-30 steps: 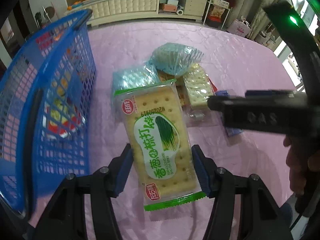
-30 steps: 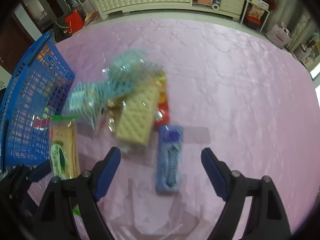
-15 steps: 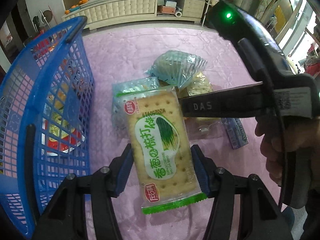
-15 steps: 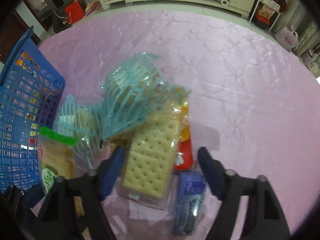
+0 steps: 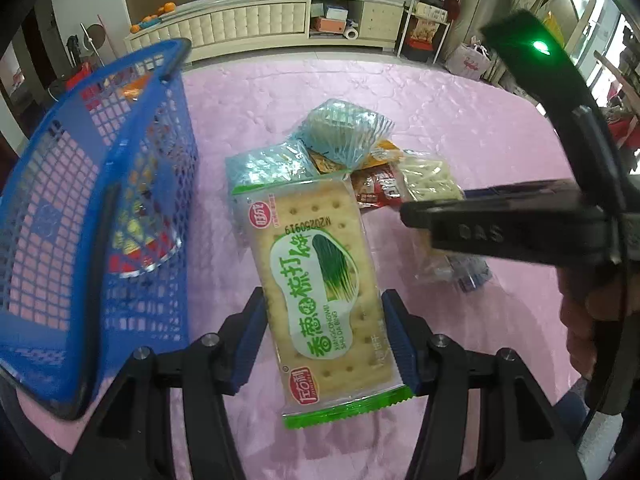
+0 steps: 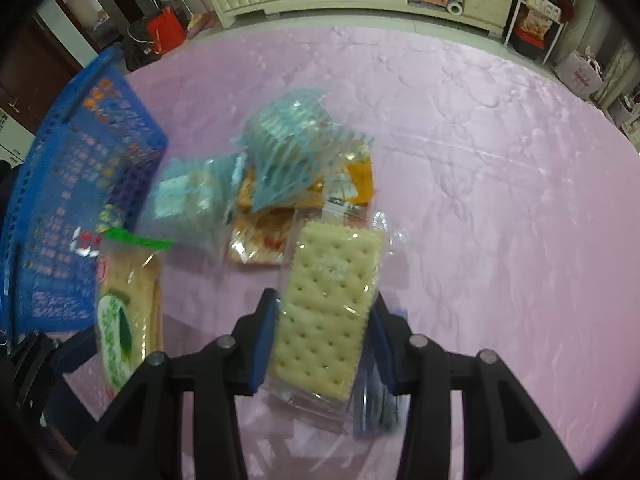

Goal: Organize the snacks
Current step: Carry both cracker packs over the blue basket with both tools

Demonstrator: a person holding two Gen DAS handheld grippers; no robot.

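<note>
Pink quilted tablecloth [image 6: 500, 168] covers a round table in a living room, with a long white cabinet [image 5: 256, 24] behind. At the table's left side stands a blue mesh basket [image 5: 100, 208] with some packets already inside. The left gripper [image 5: 324, 336] is closed on a green-labelled cracker pack [image 5: 320, 280], its blue pads pressing the pack's two long edges near the lower end; the pack points toward the snack pile. The right gripper [image 6: 324, 344] is closed likewise on a clear-wrapped cracker pack [image 6: 328, 304], held by its long edges just in front of the pile. Beneath it lies a blue-purple packet [image 6: 376, 400], blurred. The pile [image 6: 292, 176] holds pale blue wrappers and orange and red sachets, overlapping one another. Both held packs look light and flat, but the crackers are probably brittle and the film slippery, so a moderate grip across the narrow width, near mid-length, seems safest.
</note>
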